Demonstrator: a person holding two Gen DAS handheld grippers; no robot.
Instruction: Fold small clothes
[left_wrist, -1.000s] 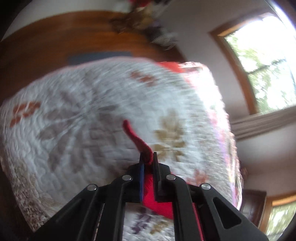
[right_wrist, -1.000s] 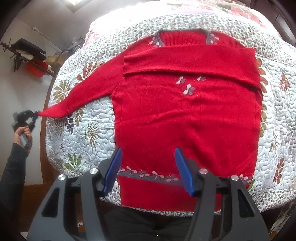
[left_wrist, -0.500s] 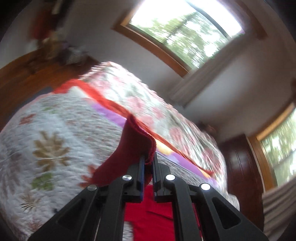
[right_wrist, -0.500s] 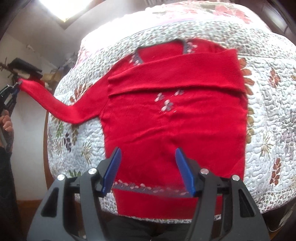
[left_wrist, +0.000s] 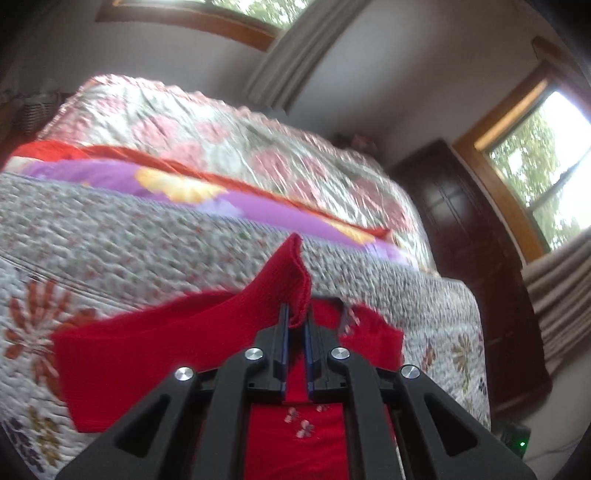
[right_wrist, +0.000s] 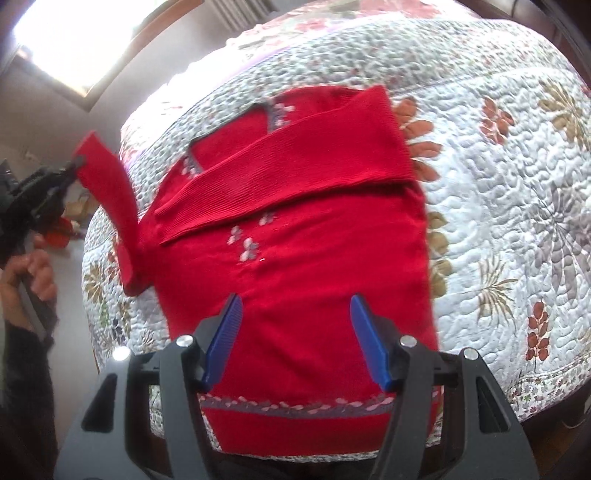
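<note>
A small red sweater (right_wrist: 295, 266) with little embroidered flowers lies flat on a quilted bed (right_wrist: 498, 166). Its right sleeve (right_wrist: 295, 162) is folded across the chest. My left gripper (left_wrist: 295, 317) is shut on the cuff (left_wrist: 295, 280) of the other sleeve and holds it lifted over the sweater's left side; in the right wrist view that gripper (right_wrist: 75, 162) sits at the far left with the sleeve (right_wrist: 110, 199) hanging from it. My right gripper (right_wrist: 295, 314) is open, hovering over the sweater's lower body with nothing between its blue pads.
The bed carries a floral quilt, with a purple and red blanket (left_wrist: 147, 181) and a pink flowered cover (left_wrist: 240, 147) beyond. A dark wooden cabinet (left_wrist: 461, 221) stands past the bed, with windows (left_wrist: 535, 166) on the walls. A hand (right_wrist: 26, 280) holds the left gripper's handle.
My left gripper has lifted the sleeve cuff and swung it inward from beside the bed toward the sweater's body. The right gripper stayed open over the hem, shifting a little.
</note>
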